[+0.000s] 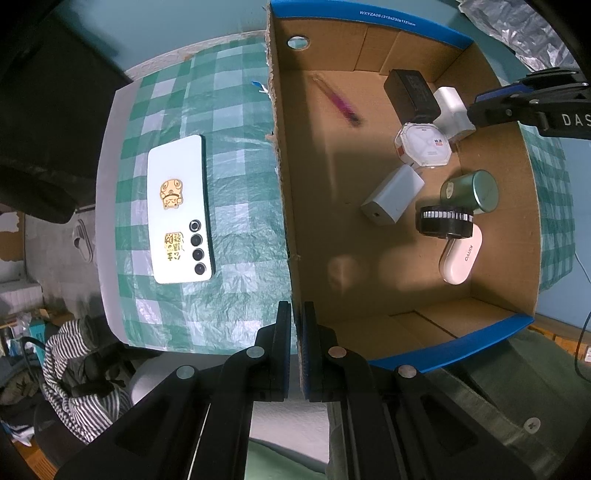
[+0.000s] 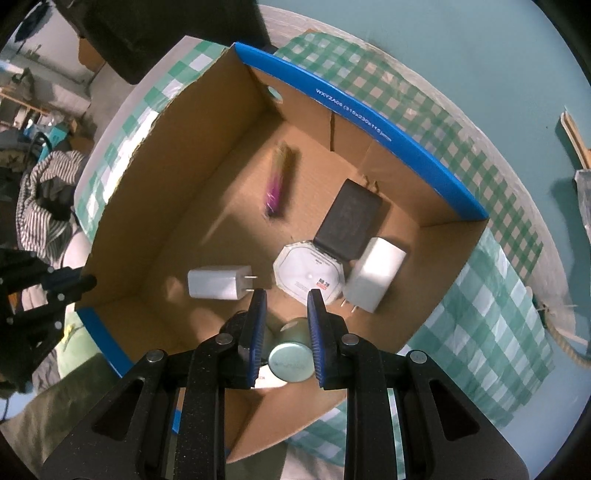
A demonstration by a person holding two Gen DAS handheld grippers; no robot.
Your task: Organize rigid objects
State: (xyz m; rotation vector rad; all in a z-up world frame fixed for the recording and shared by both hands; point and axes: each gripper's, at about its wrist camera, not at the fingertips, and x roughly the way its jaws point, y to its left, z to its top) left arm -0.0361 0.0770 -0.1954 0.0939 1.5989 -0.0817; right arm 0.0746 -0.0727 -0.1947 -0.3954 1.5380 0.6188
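A cardboard box [image 1: 406, 325] with blue rims holds a blurred pink pen [image 1: 338, 100], a black adapter [image 1: 412, 94], white chargers [image 1: 393, 195], a white octagonal case [image 1: 424, 144], a green tin [image 1: 471, 191], a black roll [image 1: 445, 220] and a white device [image 1: 461, 254]. My left gripper [image 1: 297, 314] is shut on the box's left wall [image 1: 284, 177]. A white phone [image 1: 181, 208] lies on the checked cloth outside the box. My right gripper [image 2: 284, 301] is open and empty above the box, over the green tin [image 2: 290, 360]. The pen [image 2: 277, 181] also shows there, blurred.
The green-checked cloth [image 1: 236, 110] covers the table, whose left edge [image 1: 107, 221] drops to a cluttered floor with striped clothing [image 1: 74, 365]. Silver foil [image 1: 517, 29] lies at the far right. A teal wall [image 2: 461, 55] stands behind the table.
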